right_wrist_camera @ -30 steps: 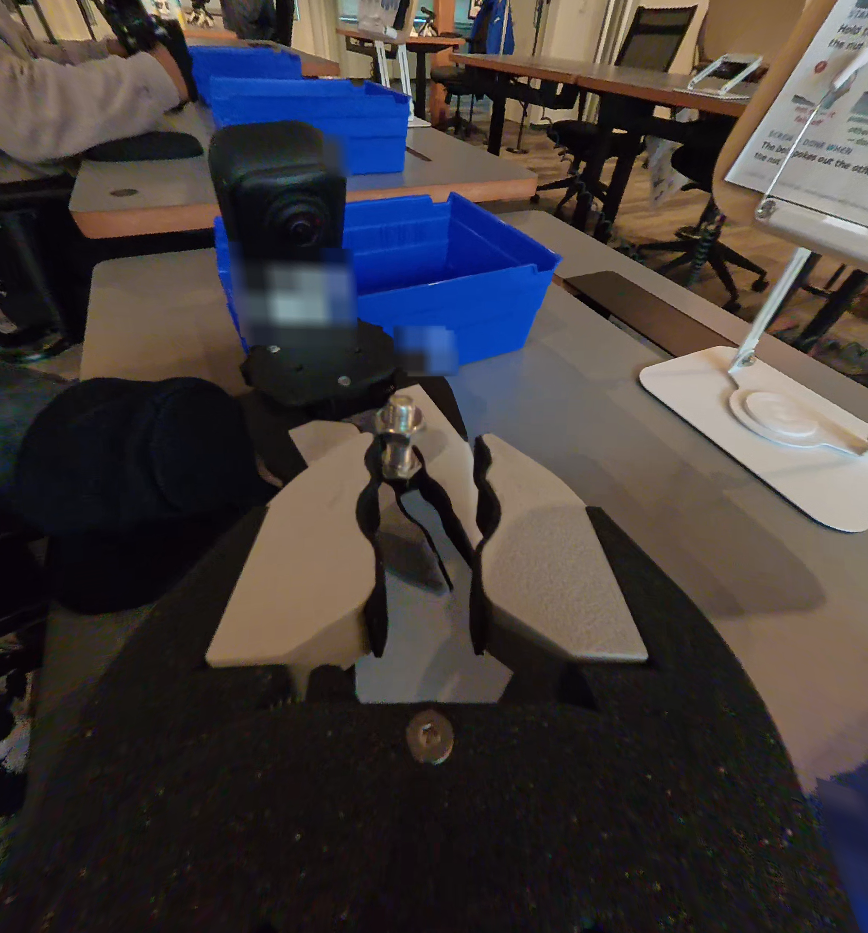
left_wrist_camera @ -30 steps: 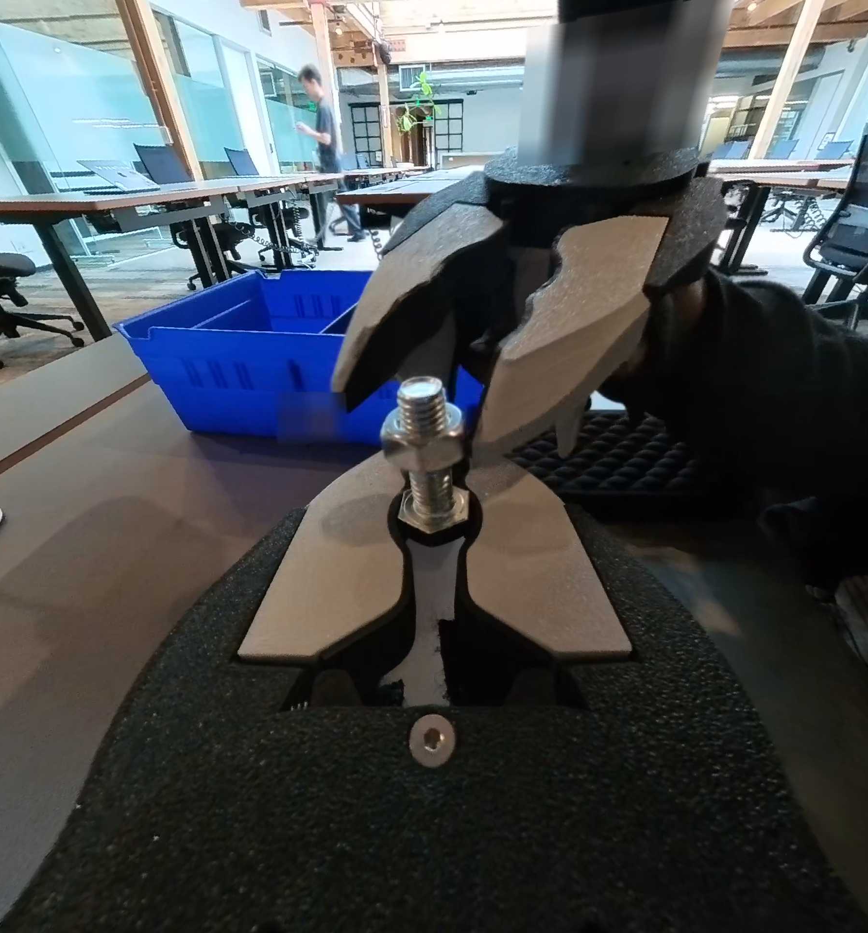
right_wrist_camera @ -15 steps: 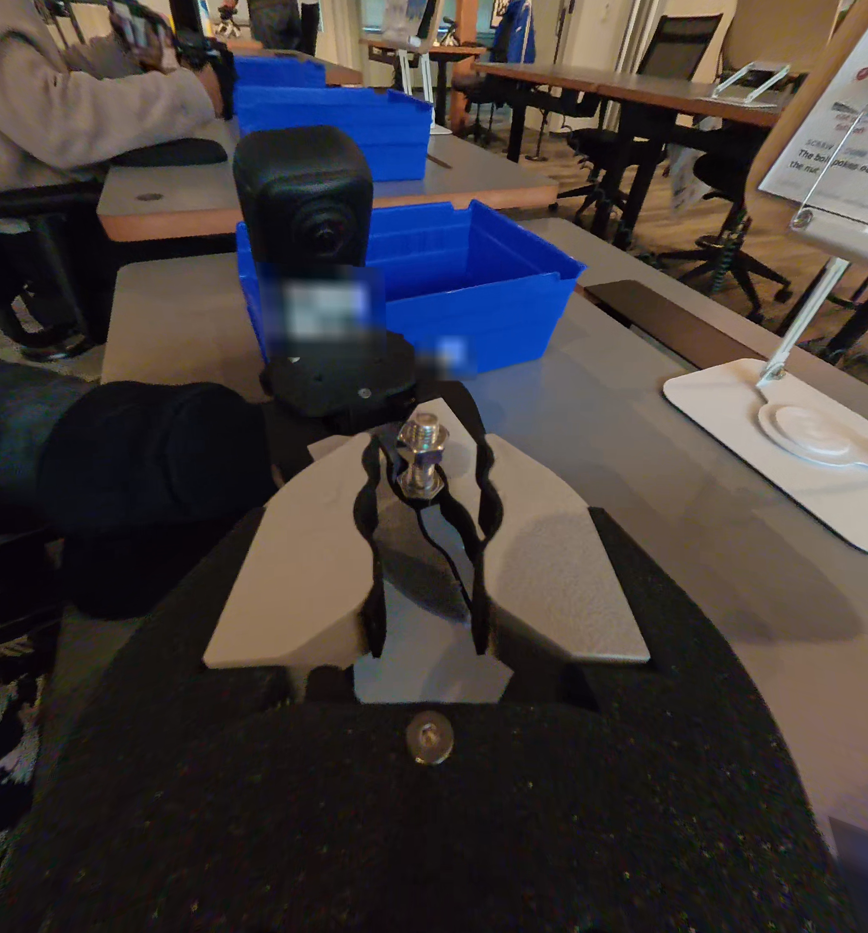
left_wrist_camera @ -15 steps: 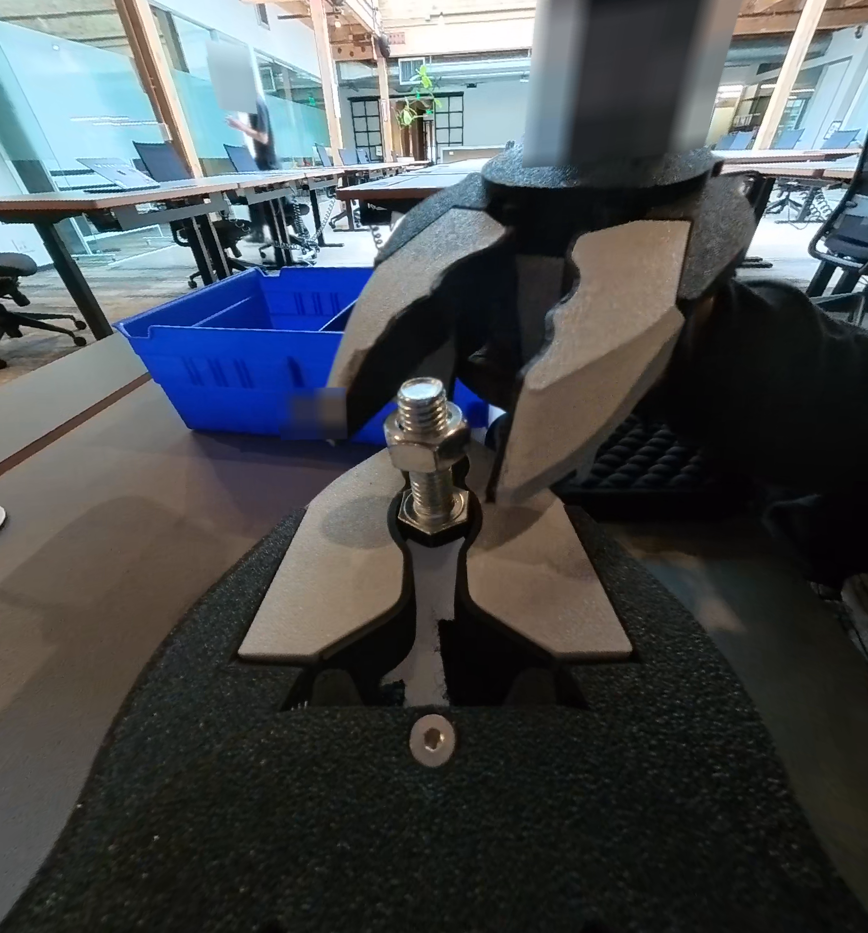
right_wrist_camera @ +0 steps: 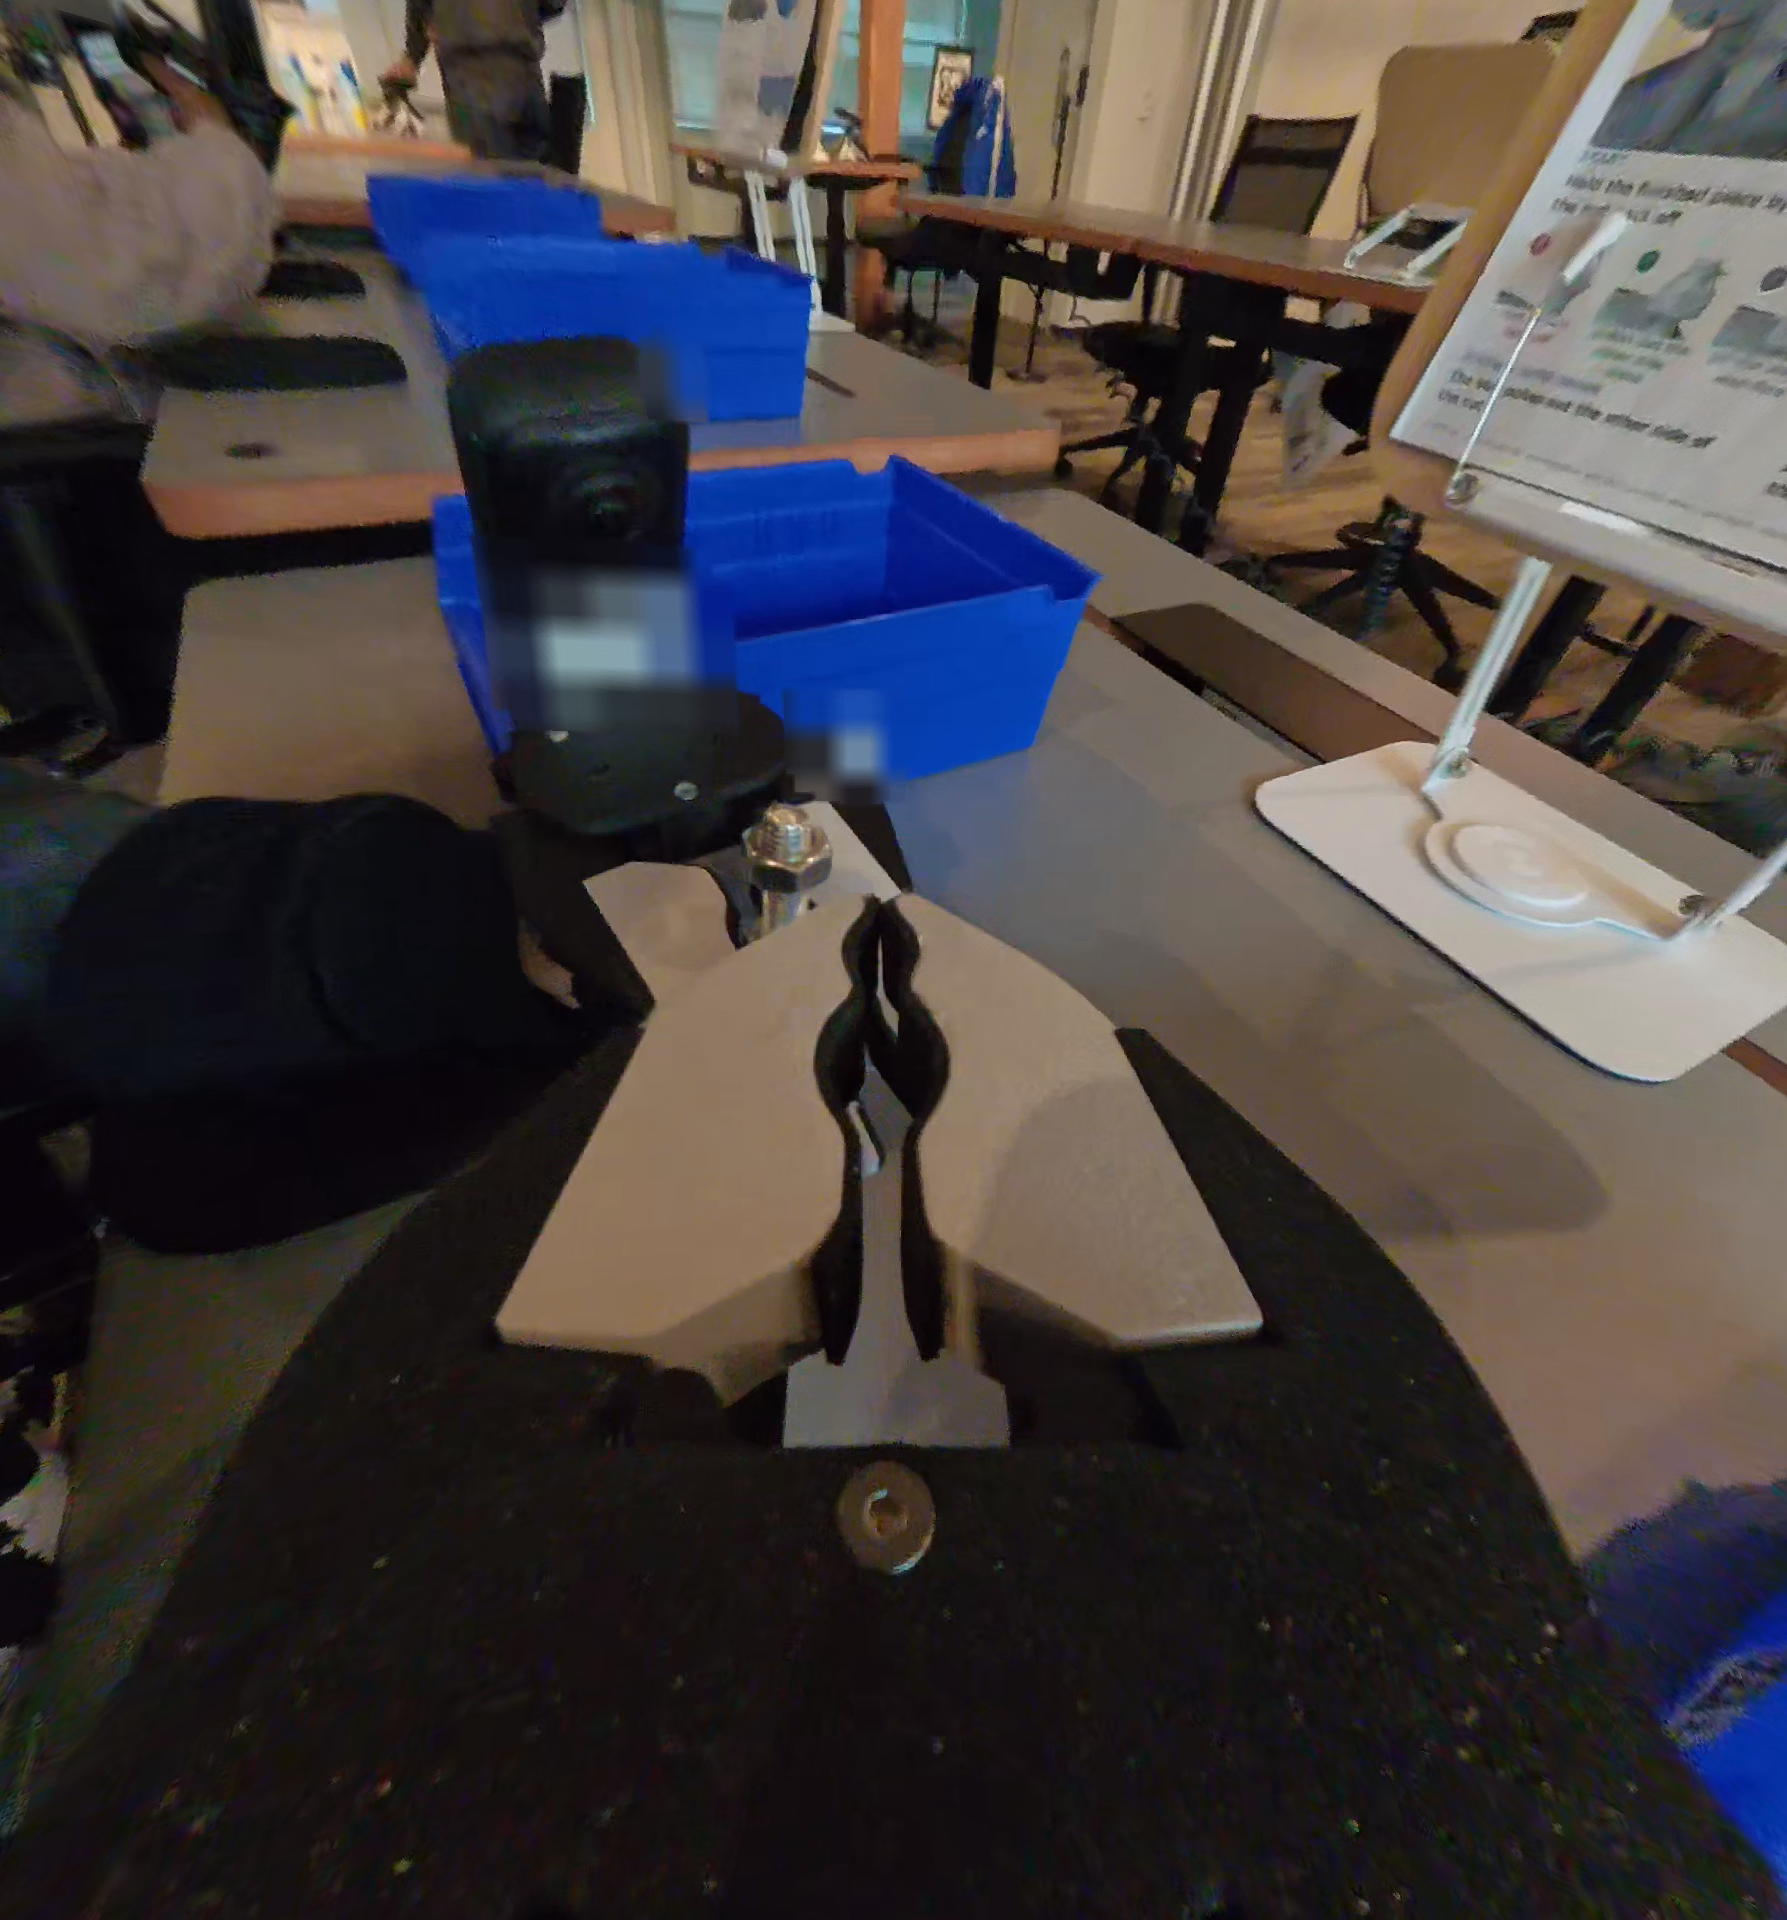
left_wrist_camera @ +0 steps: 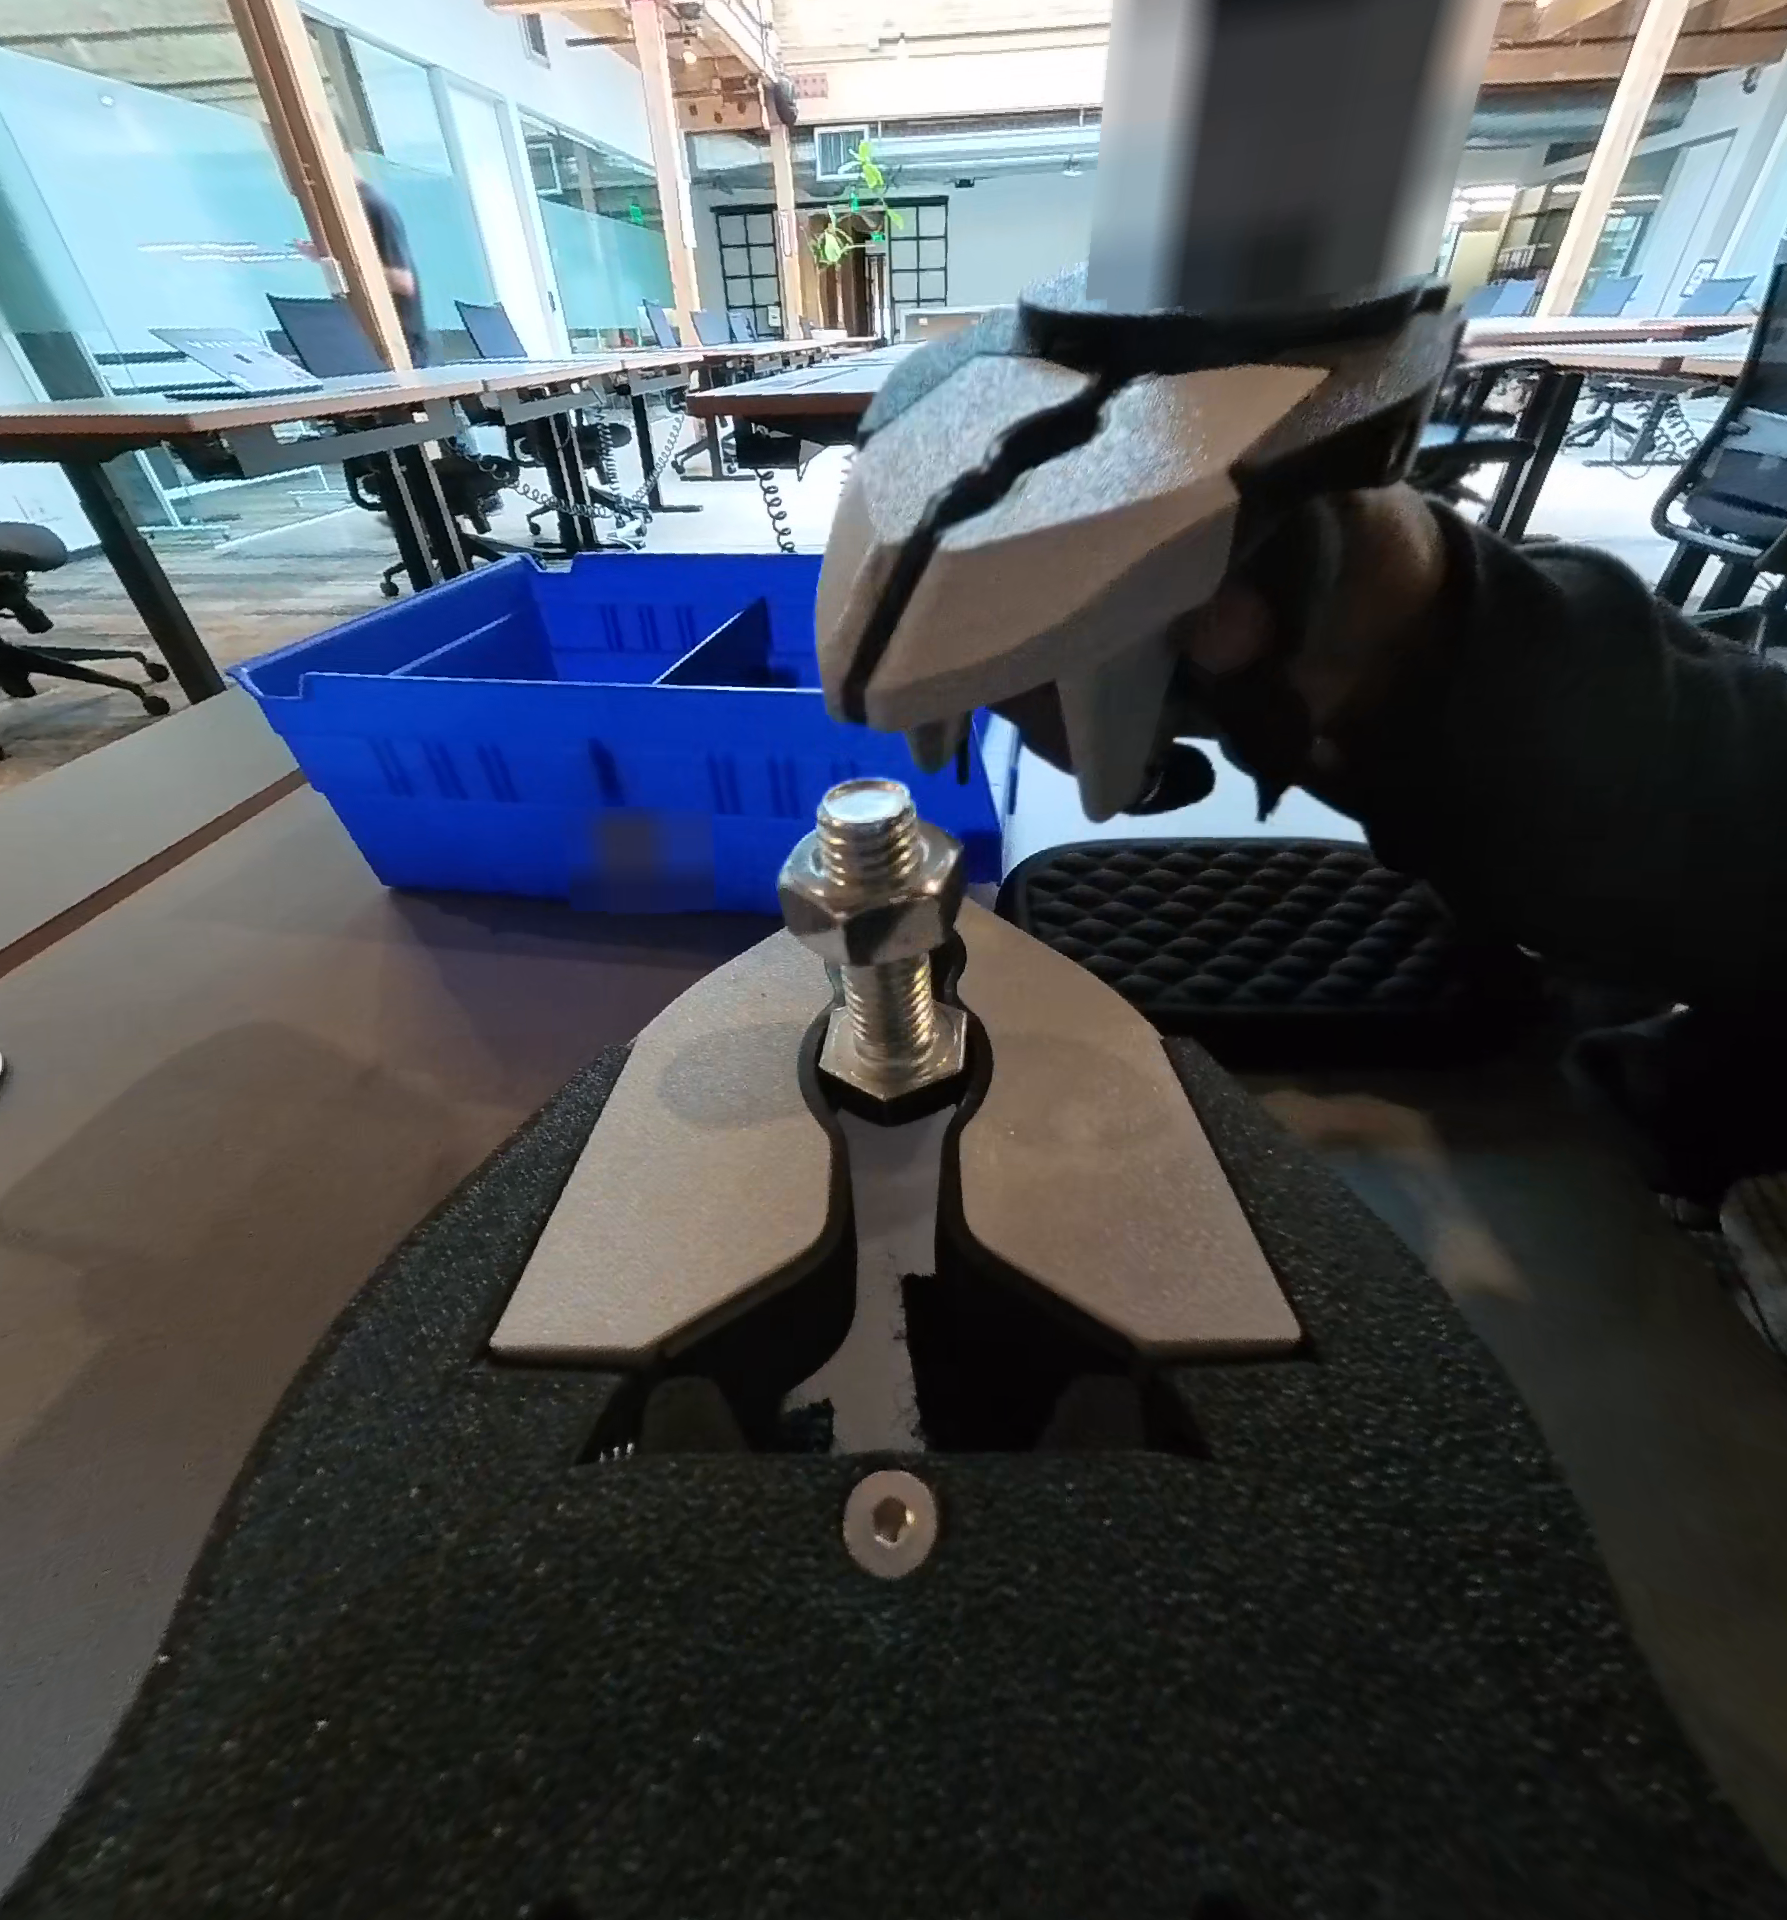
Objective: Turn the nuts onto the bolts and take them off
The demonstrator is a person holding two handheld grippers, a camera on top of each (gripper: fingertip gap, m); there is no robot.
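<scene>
left gripper (left_wrist_camera: pixel 894 1023) clamps bolt (left_wrist_camera: pixel 887 987) upright | right gripper (right_wrist_camera: pixel 884 920) now closed, empty, lifted off nut (left_wrist_camera: pixel 870 902)

Blue bin (left_wrist_camera: pixel 577 769) and black mat (left_wrist_camera: pixel 1221 925) on grey table (left_wrist_camera: pixel 193 1039)

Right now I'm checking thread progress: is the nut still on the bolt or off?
On. The nut sits near the bolt's tip, a few threads showing above it.

White sheet with words and small pictures (right_wrist_camera: pixel 1637 301) on a stand, far right, words not given here, blurred patch on the blue bin (left_wrist_camera: pixel 515 790), no other signs to read
</scene>
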